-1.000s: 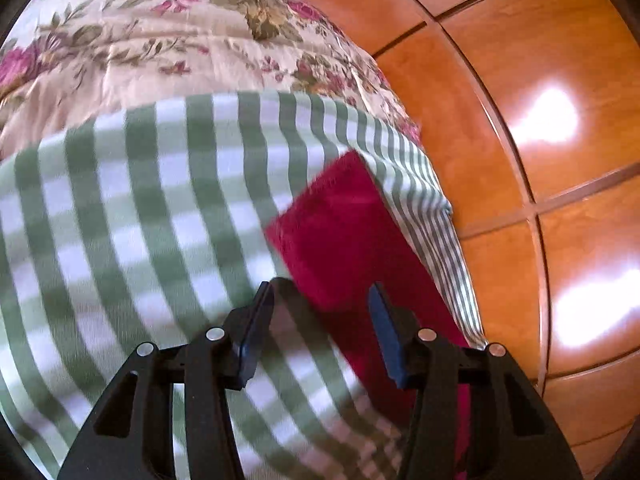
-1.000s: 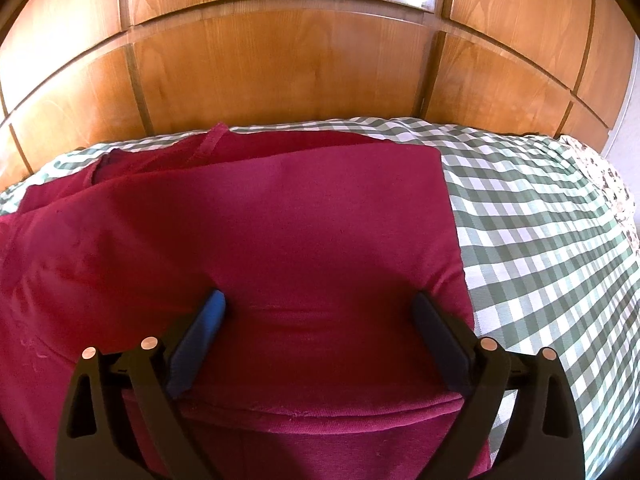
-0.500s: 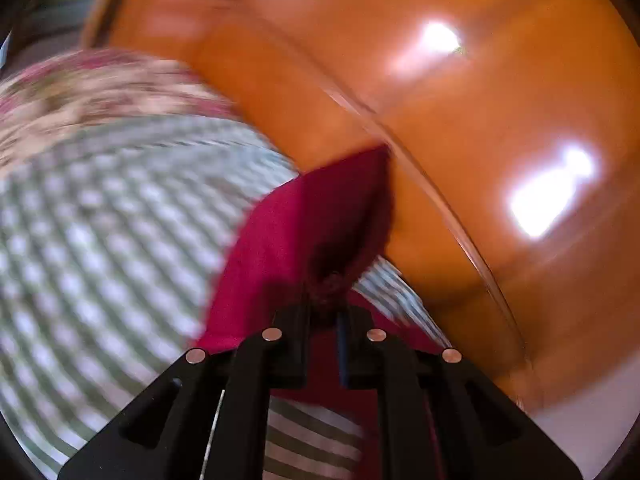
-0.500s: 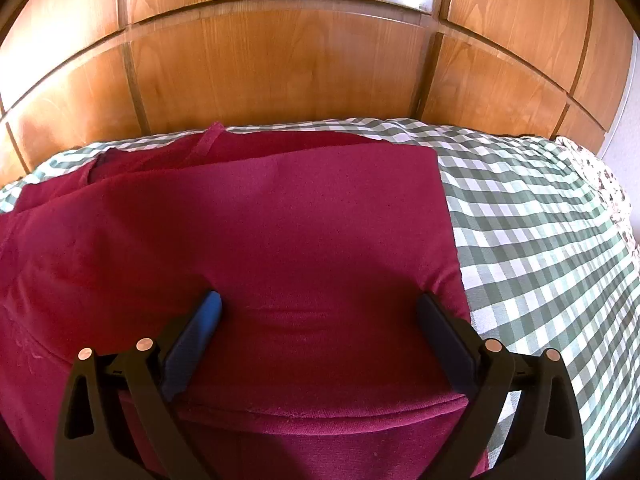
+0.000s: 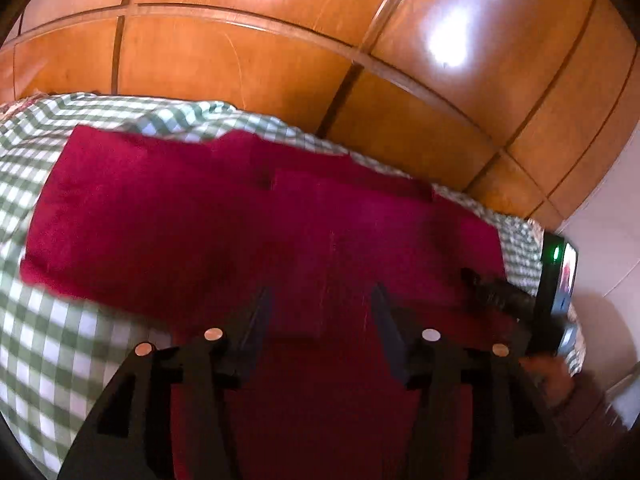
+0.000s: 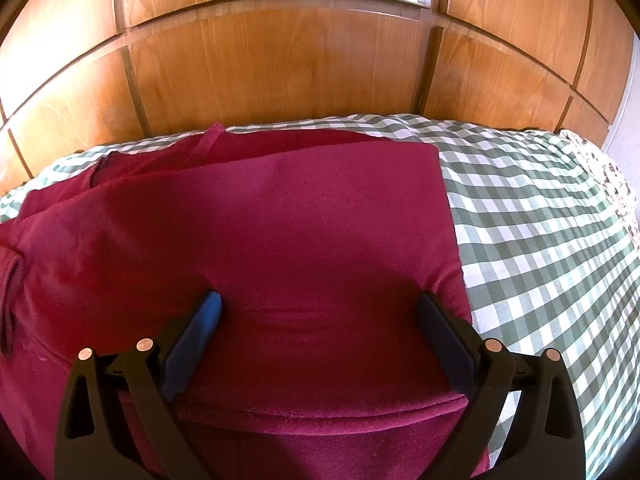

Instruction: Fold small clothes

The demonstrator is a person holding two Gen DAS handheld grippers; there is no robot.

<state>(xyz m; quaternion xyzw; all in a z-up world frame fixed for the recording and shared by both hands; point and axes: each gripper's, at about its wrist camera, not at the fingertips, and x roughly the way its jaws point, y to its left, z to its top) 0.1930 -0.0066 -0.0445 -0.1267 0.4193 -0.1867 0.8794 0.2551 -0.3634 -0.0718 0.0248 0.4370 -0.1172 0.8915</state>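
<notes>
Garment: dark red knit garment (image 6: 304, 240), spread on the checked bedcover (image 6: 540, 240), partly folded; one layer lapped over another, folded edge near the cameras.
Place: on the bed, far edge close to the wooden panelling (image 6: 280, 60); bare cover to its right in the right wrist view, to its left in the left wrist view.
Long axis: roughly side to side across both views, parallel to the panelling.
Left gripper (image 5: 322, 320): jaws partway apart, just opened; nothing between them; red cloth lying below and ahead, contact not certain.
Right gripper (image 6: 320, 320): jaws wide, fingertips resting on the upper layer near its right edge, cloth dimpled between them; no pinch.
Bearing for the coming move: garment directly ahead of and beneath both grippers; free, unfolded part toward the left side, so left gripper judged the nearer one for the next lift, right gripper placed to pin the fold.
Strap or tie (image 6: 208, 140): narrow strip at the far edge, left of centre.
Hidden or unclear: left wrist view blurred, seams and layers hard to separate; near edge of garment cut off by both grippers; left end cut off in the right wrist view; dark device with a green light (image 5: 556, 280) at the right border, only partly seen.
</notes>
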